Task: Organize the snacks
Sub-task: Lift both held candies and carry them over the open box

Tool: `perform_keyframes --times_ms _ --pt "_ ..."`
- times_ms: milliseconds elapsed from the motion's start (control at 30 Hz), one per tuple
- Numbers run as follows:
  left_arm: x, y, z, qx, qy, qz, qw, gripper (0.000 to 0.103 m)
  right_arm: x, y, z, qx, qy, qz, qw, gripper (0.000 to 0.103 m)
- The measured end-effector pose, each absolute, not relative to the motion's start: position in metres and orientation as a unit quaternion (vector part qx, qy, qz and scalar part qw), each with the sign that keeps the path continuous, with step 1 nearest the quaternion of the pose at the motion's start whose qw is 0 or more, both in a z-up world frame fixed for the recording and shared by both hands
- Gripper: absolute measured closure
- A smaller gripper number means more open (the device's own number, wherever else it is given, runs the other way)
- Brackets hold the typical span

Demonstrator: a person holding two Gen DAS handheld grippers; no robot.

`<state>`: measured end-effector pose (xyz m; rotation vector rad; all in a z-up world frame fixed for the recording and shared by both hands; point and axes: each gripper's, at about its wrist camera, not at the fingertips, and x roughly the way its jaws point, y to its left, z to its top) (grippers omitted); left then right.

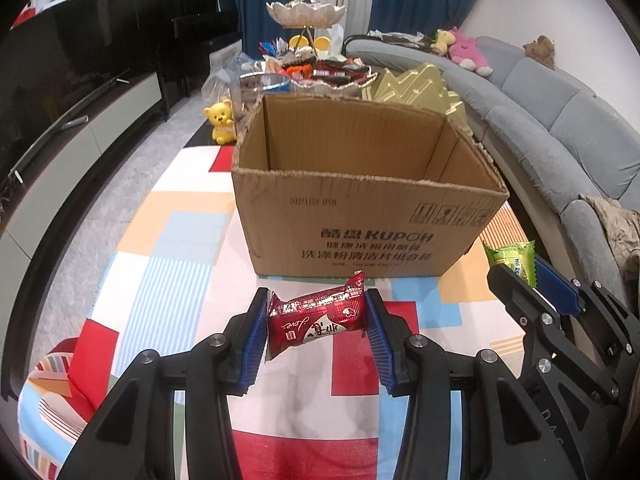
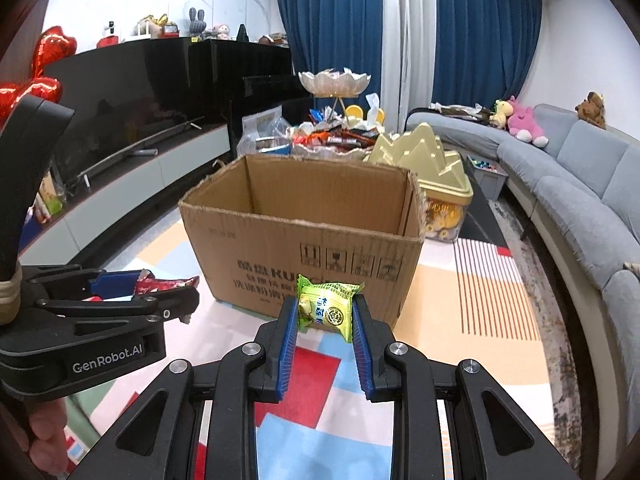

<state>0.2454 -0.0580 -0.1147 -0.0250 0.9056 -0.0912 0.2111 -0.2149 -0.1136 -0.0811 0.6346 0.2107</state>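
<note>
Your left gripper [image 1: 316,320] clamped the red snack packet [image 1: 316,318]; your right gripper [image 2: 326,312] pinched the green snack packet [image 2: 327,307]. Both hung short of the cardboard box [image 1: 360,216]. Released there, slippery wrappers would likely have missed its rim.

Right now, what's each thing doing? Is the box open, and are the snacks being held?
Cardboard box: open at the top, upright on the table.
Red snack: held between the left gripper fingers.
Green snack: held between the right gripper fingers.
Neither snack is in the box yet.
</note>
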Motion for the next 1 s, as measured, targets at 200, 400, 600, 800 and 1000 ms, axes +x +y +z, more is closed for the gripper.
perform_keyframes --times_ms 200,400,600,800,1000 --pt "0.25 -0.058 -0.1 -0.007 0.422 -0.045 0.906 0.057 0.214 -0.214 -0.098 -0.041 0.297 0.101 0.948 0.075" --pt "0.258 -0.058 -0.083 0.003 0.402 -0.047 0.915 0.057 0.221 -0.21 -0.084 -0.044 0.286 0.105 0.952 0.075" --pt "0.272 -0.058 -0.067 0.007 0.387 -0.051 0.921 0.057 0.232 -0.208 -0.072 -0.045 0.276 0.105 0.954 0.075" --pt "0.288 -0.059 -0.061 0.009 0.38 -0.056 0.923 0.057 0.247 -0.208 -0.061 -0.046 0.267 0.103 0.957 0.075" --pt "0.311 -0.061 -0.054 0.01 0.373 -0.06 0.926 0.057 0.27 -0.208 -0.051 -0.045 0.264 0.1 0.958 0.075"
